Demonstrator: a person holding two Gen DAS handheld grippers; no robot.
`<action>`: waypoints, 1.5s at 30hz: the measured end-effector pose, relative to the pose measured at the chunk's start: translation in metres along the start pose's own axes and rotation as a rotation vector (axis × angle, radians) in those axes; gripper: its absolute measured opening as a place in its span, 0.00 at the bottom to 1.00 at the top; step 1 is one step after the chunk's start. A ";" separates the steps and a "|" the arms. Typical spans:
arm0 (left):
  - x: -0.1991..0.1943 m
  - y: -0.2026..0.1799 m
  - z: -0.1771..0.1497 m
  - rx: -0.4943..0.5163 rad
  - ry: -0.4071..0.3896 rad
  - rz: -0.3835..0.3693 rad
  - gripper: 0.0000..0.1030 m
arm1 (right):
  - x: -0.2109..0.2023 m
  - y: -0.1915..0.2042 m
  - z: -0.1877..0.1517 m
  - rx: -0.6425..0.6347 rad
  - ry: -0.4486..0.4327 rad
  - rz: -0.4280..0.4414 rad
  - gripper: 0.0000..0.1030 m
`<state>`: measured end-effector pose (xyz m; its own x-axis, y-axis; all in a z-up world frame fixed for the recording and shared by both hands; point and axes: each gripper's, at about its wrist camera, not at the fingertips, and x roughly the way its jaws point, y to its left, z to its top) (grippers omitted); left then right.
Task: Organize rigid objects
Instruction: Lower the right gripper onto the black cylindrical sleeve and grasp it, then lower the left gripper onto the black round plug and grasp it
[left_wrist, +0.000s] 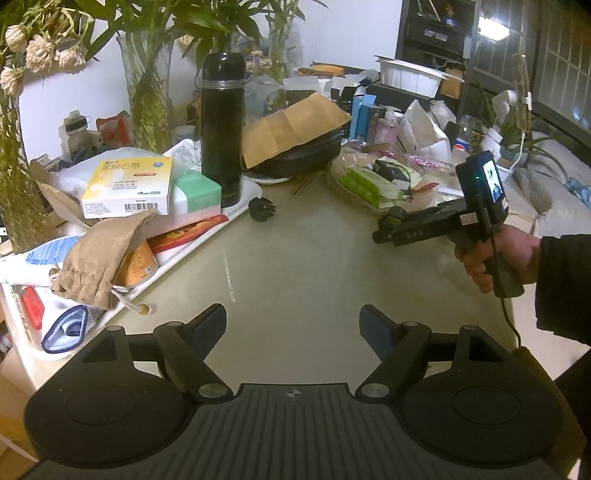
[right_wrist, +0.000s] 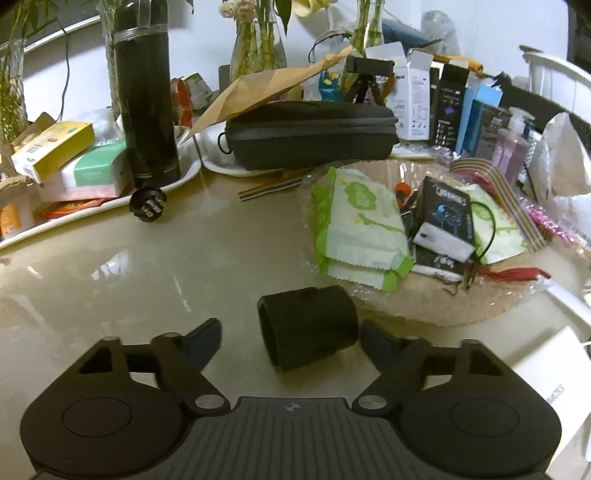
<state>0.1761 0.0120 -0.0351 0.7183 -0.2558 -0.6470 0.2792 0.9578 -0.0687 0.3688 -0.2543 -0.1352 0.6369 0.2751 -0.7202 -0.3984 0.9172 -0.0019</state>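
A black cylinder (right_wrist: 308, 326) lies on its side on the glossy beige table (right_wrist: 147, 266), between the fingers of my right gripper (right_wrist: 291, 338), which is open around it without touching. A small black round plug piece (right_wrist: 147, 209) lies by the white tray (right_wrist: 92, 212); it also shows in the left wrist view (left_wrist: 262, 209). A tall black flask (left_wrist: 222, 129) stands on the tray. My left gripper (left_wrist: 293, 325) is open and empty over bare table. The right gripper (left_wrist: 384, 230) shows in the left wrist view, held by a hand.
The white tray (left_wrist: 236, 216) at left holds boxes, a burlap pouch (left_wrist: 99, 254) and packets. A black zip case (right_wrist: 310, 134) under brown paper sits behind. A wicker tray (right_wrist: 424, 306) with wipes and cables stands right. Vases and cartons line the back.
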 end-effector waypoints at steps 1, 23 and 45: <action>0.000 0.000 0.000 -0.002 0.003 -0.002 0.77 | -0.001 0.002 0.000 -0.006 0.001 0.000 0.74; 0.001 0.001 0.003 0.010 -0.003 0.014 0.77 | -0.026 0.011 0.010 0.054 0.036 -0.015 0.46; 0.017 -0.005 0.055 0.177 -0.097 0.027 0.77 | -0.122 0.047 -0.007 0.112 -0.020 0.032 0.46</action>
<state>0.2222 -0.0045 -0.0042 0.7827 -0.2496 -0.5702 0.3605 0.9286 0.0884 0.2679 -0.2470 -0.0526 0.6386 0.3095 -0.7046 -0.3430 0.9341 0.0994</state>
